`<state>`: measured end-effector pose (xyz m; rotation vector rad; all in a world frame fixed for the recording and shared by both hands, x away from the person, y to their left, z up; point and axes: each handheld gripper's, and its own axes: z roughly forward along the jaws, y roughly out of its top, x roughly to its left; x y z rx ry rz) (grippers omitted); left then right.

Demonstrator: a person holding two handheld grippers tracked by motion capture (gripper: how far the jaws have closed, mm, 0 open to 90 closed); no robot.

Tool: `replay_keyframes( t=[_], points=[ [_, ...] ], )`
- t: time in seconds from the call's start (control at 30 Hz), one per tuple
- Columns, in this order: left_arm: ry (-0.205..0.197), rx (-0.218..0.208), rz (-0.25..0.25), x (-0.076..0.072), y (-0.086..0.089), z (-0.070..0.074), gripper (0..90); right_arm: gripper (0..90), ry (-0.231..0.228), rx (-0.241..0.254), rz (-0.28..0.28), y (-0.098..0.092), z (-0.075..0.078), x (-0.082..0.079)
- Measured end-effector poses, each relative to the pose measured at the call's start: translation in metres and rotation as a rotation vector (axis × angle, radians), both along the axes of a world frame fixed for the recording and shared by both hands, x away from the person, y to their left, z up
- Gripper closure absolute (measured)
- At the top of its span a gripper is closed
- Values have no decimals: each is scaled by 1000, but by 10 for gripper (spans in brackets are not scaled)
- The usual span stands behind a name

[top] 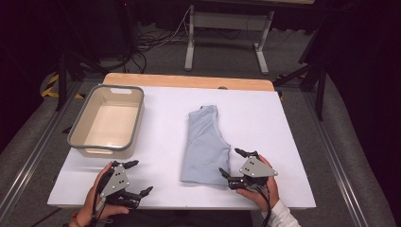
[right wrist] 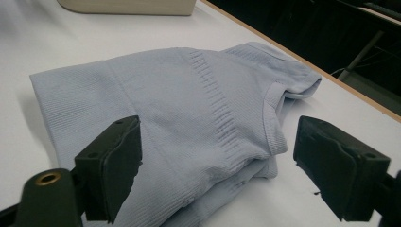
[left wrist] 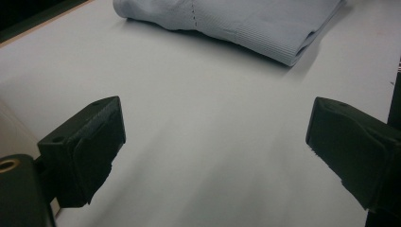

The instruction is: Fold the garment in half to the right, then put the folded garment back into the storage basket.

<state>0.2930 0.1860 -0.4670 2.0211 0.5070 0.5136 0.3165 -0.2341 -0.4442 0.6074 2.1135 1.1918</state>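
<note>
A folded pale blue knit shirt point(top: 204, 146) lies in the middle of the white table sheet point(top: 161, 142). My right gripper point(top: 233, 163) stands open at the shirt's near right edge, one jaw over the cloth and one beside it; in the right gripper view the shirt point(right wrist: 189, 109) lies between and just past the jaws, unpinched. My left gripper point(top: 139, 177) rests open near the front left edge, with bare sheet between its jaws. In the left gripper view the shirt point(left wrist: 246, 23) lies farther off at the top.
A beige plastic tub with a grey rim point(top: 106, 120) sits at the back left of the sheet, and its corner point(right wrist: 127, 5) shows in the right gripper view. The wooden table edge point(top: 189, 80) runs along the far side. Metal rails flank the table.
</note>
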Motion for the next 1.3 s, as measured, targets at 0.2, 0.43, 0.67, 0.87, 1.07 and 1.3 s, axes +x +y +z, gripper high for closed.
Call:
replay_keyframes(
  t=[0.2,0.43,0.67,0.87,1.07,1.3],
  points=[
    [0,7,0,1,-1,0,63,168,9,-7,-10,-1,0,0],
    [4,8,-9,1,-4,-1,64,171,12,-11,-18,-2,0,-2],
    [10,30,-14,3,-10,-2,71,191,36,-40,-70,-4,-3,3],
    [23,49,-37,5,-20,-3,75,190,57,-31,-95,-11,-3,6],
    [49,17,-65,9,-31,1,80,191,61,-11,-112,-13,3,13],
    [147,-48,-115,32,-70,10,102,191,176,58,-162,-8,8,44]
  ],
)
